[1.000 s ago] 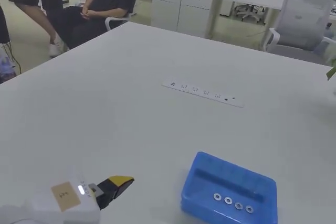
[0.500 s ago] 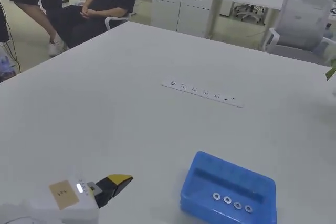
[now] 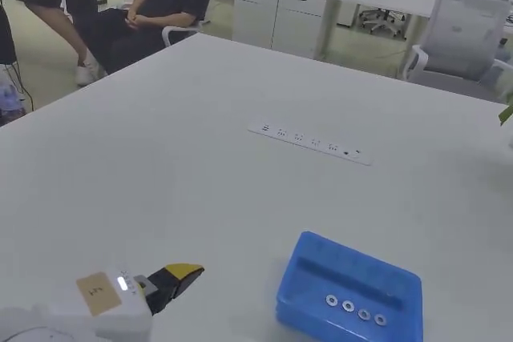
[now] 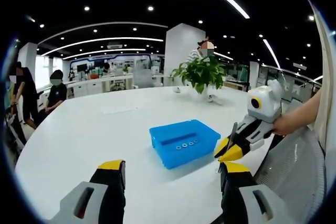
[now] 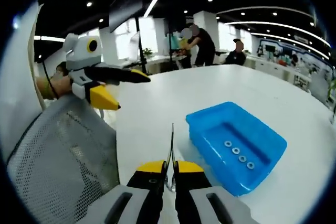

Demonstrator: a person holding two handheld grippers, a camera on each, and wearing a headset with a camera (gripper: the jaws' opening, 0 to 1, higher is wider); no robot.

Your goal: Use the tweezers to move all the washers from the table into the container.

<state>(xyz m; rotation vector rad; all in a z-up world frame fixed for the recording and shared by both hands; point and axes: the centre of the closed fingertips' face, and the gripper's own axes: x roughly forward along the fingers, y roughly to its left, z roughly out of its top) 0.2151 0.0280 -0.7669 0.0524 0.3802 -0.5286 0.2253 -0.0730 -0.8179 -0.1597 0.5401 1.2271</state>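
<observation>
1. The white surface (image 3: 200,158) takes up most of the head view. I see no loose washer on the part it shows, though one so small could be missed at this range or lie beyond the frame.
2. The blue container (image 3: 309,294) rests on the surface at the lower right of the head view, open side up.
3. The left gripper (image 4: 173,165) is at the lower left of the head view, well apart from the container. In its own view its fingers (image 4: 111,179) stand wide with nothing between them.
4. The right gripper (image 5: 170,166) has its fingers pressed narrow on the tweezers (image 5: 171,145). These rise up the middle of the right gripper view, left of the container there.
5. Four washers (image 3: 348,306) lie in a row on the container floor, toward its lower right in the head view.
6. Judged from this, the moving looks done or nearly so. What is left, if anything, is a check of the surface for strays.
</observation>
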